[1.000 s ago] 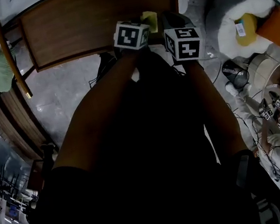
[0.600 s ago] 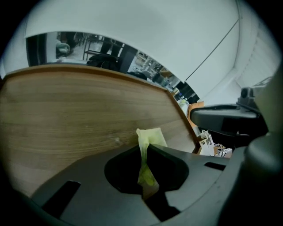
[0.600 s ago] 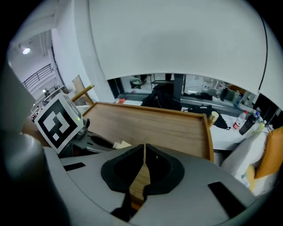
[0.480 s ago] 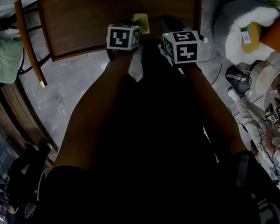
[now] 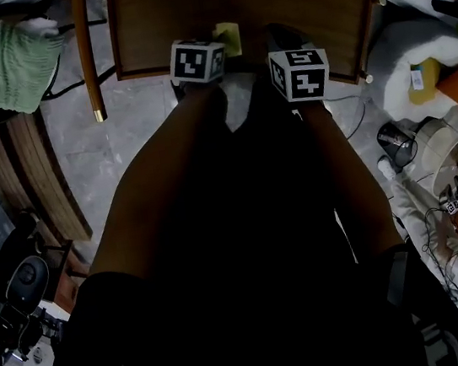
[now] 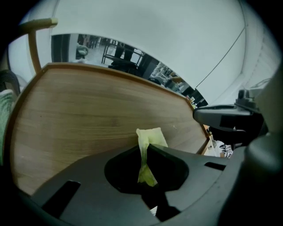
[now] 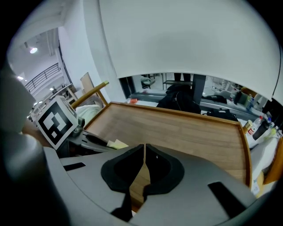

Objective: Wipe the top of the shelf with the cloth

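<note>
A green towel [image 5: 12,70] lies at the upper left, beside a wooden rod [image 5: 87,54]. A white cushion [image 5: 400,46] sits at the right, with cables [image 5: 355,123] on the grey floor [image 5: 115,161] nearby.

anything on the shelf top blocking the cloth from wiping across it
Nothing visible does. The left gripper is shut on the cloth at the near edge of the shelf top, and the wood ahead of it shows no objects. The right gripper, shut and empty, sits to its right.

The brown wooden shelf top [image 6: 88,114] lies bare ahead; the right gripper [image 6: 212,117] crowds its right side, a curved wooden rail [image 6: 33,42] its left.
</note>
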The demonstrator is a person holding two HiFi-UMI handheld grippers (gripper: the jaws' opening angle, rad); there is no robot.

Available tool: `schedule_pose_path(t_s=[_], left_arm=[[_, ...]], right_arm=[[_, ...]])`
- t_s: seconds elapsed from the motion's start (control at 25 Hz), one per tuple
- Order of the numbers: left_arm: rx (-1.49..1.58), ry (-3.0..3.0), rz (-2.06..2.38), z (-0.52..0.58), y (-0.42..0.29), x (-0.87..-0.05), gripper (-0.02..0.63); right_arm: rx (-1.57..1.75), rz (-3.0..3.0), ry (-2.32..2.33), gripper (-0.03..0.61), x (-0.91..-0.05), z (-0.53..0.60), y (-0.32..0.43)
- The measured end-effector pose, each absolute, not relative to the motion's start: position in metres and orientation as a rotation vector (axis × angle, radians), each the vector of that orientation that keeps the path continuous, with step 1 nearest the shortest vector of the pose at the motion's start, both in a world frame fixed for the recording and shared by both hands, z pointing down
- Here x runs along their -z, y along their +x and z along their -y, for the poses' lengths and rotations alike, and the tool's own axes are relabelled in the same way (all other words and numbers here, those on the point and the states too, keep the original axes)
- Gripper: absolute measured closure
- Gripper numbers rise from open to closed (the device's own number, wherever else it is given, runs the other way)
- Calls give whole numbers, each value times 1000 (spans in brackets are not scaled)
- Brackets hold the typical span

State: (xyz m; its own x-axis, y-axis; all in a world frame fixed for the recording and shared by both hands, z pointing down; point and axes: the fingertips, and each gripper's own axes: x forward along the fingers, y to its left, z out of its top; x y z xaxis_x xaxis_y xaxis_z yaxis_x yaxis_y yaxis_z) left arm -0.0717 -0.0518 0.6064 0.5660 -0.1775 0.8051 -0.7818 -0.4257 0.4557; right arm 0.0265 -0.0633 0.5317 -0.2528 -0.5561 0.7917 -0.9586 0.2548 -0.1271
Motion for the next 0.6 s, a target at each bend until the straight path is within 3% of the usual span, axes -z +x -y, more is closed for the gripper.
schedule_pose_path(t_s=[0.6], left_arm=[[-815, 1842, 960, 75, -205, -609, 586]], right_arm=[[-817, 1947, 1345, 553, -536, 76, -45]])
